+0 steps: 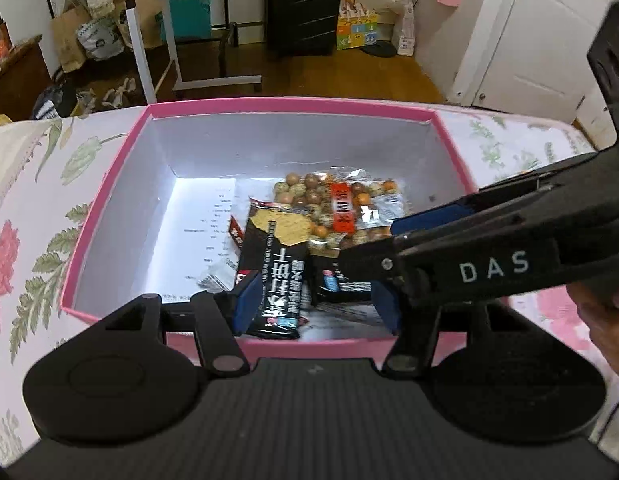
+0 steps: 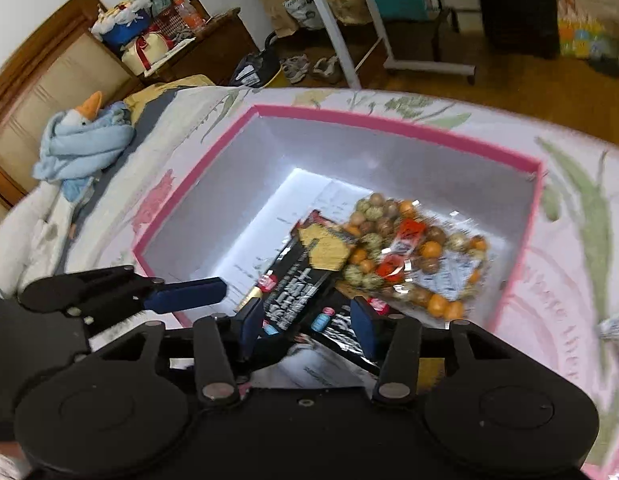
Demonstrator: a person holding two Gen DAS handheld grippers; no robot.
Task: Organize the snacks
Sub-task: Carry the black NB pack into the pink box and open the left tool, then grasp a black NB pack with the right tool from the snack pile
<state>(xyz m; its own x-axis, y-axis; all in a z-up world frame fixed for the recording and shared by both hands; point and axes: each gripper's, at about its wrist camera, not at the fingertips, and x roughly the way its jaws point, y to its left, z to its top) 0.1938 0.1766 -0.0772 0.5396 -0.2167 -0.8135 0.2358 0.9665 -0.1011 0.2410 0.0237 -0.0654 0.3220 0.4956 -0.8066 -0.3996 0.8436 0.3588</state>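
A pink box (image 1: 109,184) with a white inside sits on the flowered bed; it also shows in the right wrist view (image 2: 389,124). Inside lie a clear bag of round coated nuts (image 1: 329,196) (image 2: 405,244) and two black cracker packets (image 1: 273,272) (image 2: 297,280), one partly over the other. My left gripper (image 1: 315,308) is open over the box's near edge, its pads on either side of the black packets. My right gripper (image 2: 307,328) is open above the packets. It reaches in from the right in the left wrist view (image 1: 405,236).
A printed paper sheet (image 1: 205,224) lines the box floor. The bed's flowered cover (image 1: 25,208) surrounds the box. A plush goose in a blue cloth (image 2: 81,136) lies on the bed at left. A black suitcase (image 1: 303,4), bags and a white frame stand on the floor beyond.
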